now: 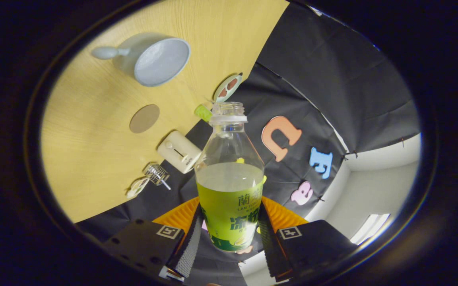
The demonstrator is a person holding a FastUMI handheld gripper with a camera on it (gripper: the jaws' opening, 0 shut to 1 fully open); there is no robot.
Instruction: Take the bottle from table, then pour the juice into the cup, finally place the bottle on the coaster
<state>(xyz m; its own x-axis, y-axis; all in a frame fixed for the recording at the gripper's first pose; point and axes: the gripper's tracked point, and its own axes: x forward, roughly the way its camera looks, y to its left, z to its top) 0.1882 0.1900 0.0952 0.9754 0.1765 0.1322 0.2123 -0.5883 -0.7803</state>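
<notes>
One wooden table (94,151) takes up the far side of the tilted scene, with the dark cloth wall beside it. One bottle (229,178), uncapped and clear with a green label, stands between the two fingers of the gripper (229,238), which is clamped on its labelled lower part, a finger pressing each side; pale juice fills it to just above the label. It is held off the table, its open mouth towards the table's edge. One pale cup (160,60) with a stubby handle sits well beyond the fingers, its bowl showing no liquid. One round brown coaster (144,118) lies flat between the cup and a single cream boxy gadget (179,151). Smaller still are one wire-and-glass item (156,174) near the table edge, and one oval patterned piece (227,87), possibly a small dish.
</notes>
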